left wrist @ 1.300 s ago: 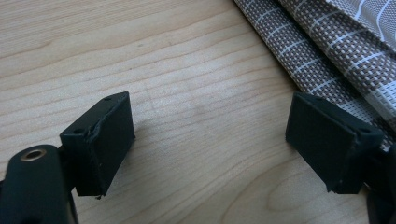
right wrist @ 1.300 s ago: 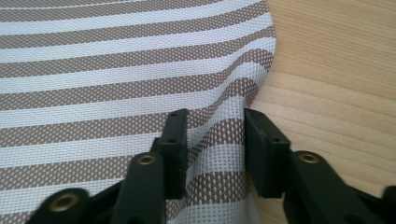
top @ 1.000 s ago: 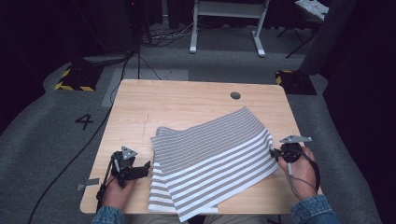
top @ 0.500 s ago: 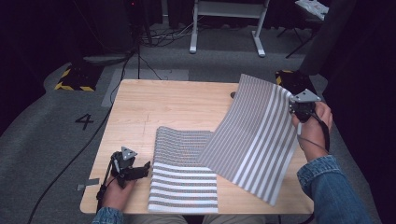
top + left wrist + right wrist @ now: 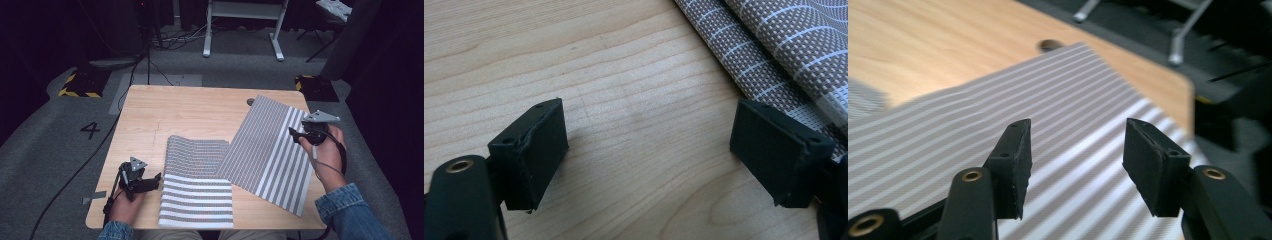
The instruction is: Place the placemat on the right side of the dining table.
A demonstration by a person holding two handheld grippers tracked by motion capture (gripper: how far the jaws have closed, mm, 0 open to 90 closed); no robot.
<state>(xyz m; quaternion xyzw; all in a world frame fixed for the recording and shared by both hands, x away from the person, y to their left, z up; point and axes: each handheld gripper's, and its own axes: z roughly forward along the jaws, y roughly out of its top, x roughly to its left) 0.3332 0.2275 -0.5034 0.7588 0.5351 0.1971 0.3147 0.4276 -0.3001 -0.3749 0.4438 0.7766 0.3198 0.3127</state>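
On the pale wooden table (image 5: 180, 112), 2 striped mats (image 5: 220, 170) lie overlapping, the angled one beside the folded one. The right gripper (image 5: 295, 136), whose jaws have just been opening, stands half wide with nothing gripped; the left gripper (image 5: 159, 177) waits wide open beside the folded mat. Best to square the angled mat over the folded one before pinching again.

l gripper (image 5: 649, 150) jaws wide apart over wood table (image 5: 599, 60); striped mat (image 5: 784, 45) top right.

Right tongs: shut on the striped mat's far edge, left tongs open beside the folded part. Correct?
Not quite. The right tongs are open, their jaws having just been opening, nothing pinched between them above the striped mat, as the right gripper view shows. The left tongs are open beside the folded part.
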